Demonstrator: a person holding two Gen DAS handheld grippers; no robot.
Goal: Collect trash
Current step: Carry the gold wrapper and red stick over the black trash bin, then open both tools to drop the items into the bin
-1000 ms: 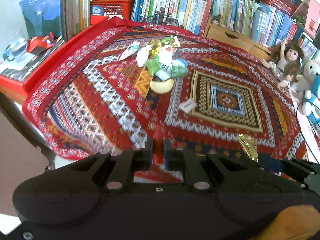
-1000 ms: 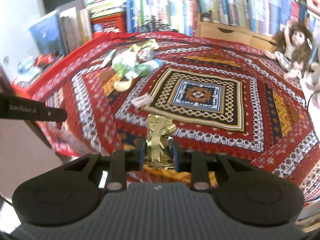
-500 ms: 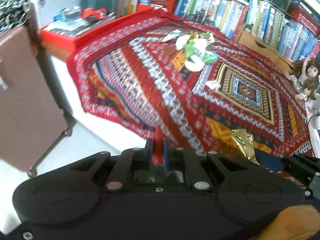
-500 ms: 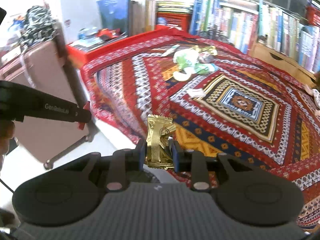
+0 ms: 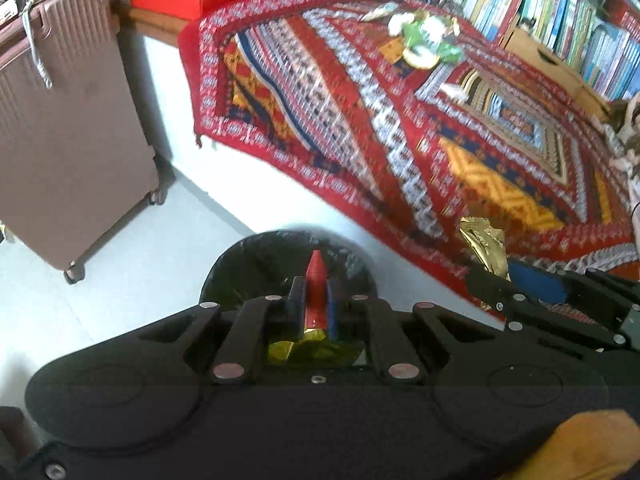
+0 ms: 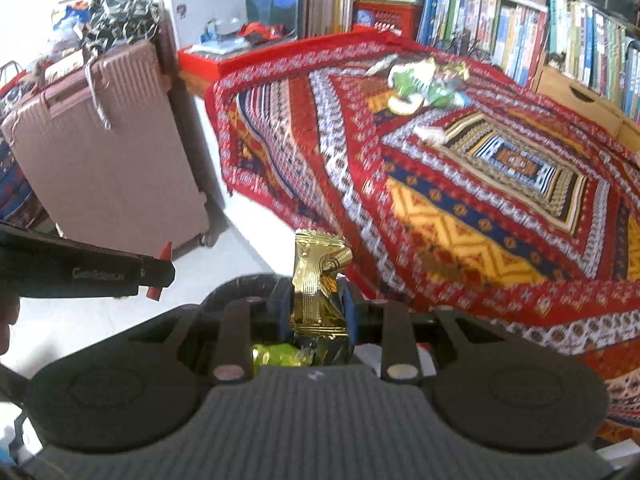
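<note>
Now both grippers over the black-lined bin [image 5: 256,256], each carrying trash

Left gripper [image 5: 315,292] pinched tight on a red wrapper [image 5: 316,296], directly above the bin; right gripper [image 6: 316,304] clamped on a gold foil wrapper [image 6: 316,276], at the bin's edge nearest the patterned cloth [image 6: 460,200]. Remaining wrapper pile [image 6: 424,80] well beyond the bin, on the cloth

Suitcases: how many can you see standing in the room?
1. The pink suitcase stands upright on the floor, left of the patterned cloth, with a dark bundle piled above it. Others may be hidden behind it or out of view.
</note>
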